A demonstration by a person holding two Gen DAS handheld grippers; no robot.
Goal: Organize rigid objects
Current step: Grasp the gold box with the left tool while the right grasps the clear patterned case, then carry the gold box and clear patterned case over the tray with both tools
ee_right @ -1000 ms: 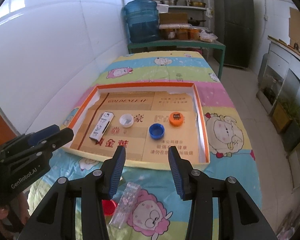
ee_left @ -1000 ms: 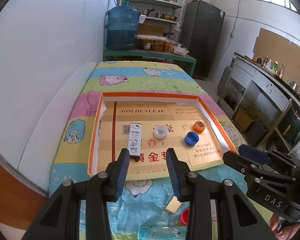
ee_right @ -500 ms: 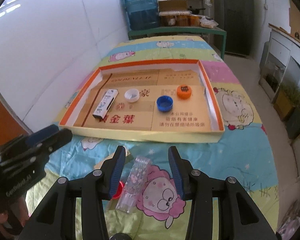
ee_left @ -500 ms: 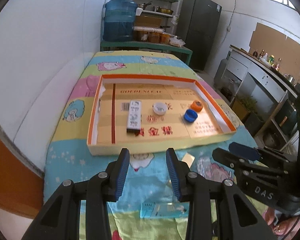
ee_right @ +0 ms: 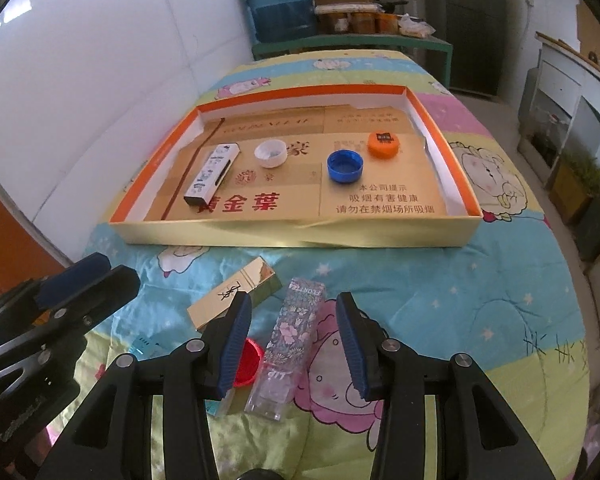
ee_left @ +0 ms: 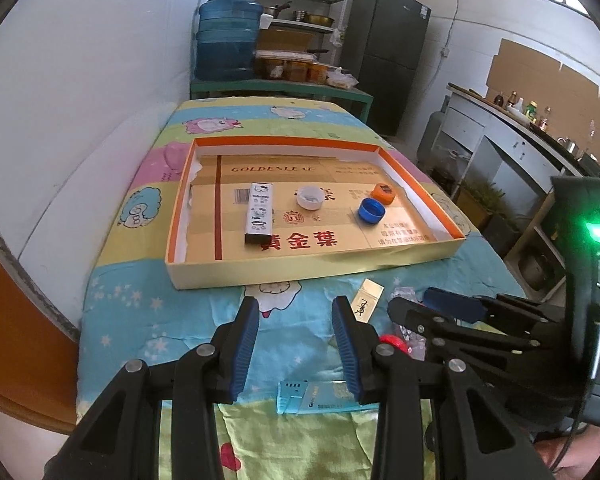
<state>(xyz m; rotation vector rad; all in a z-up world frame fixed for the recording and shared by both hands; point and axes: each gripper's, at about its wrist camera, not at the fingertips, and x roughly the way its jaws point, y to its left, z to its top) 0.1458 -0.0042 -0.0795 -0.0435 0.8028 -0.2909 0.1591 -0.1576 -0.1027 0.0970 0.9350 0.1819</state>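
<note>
My right gripper (ee_right: 290,340) hangs low center of the right wrist frame, fingers closing around a clear floral box (ee_right: 290,344) lying on the cartoon blanket (ee_right: 480,280); pads not touching it yet. Beside it, left: a gold box (ee_right: 236,294) and a red cap (ee_right: 246,362), partly hidden by my left finger (ee_right: 234,344).

My left gripper (ee_left: 294,340) sits low center of the left wrist frame, fingers partly open, nothing between them, only blanket. A light blue flat pack (ee_left: 300,396) lies just below the gap.

The orange-rimmed tray (ee_right: 460,236) fills mid frame in both views. Inside it: a white slim box (ee_right: 212,174) at left, a white cap (ee_right: 271,153), a blue cap (ee_right: 345,167), and an orange cap (ee_right: 385,144) toward the right, all apart from each other.
</note>
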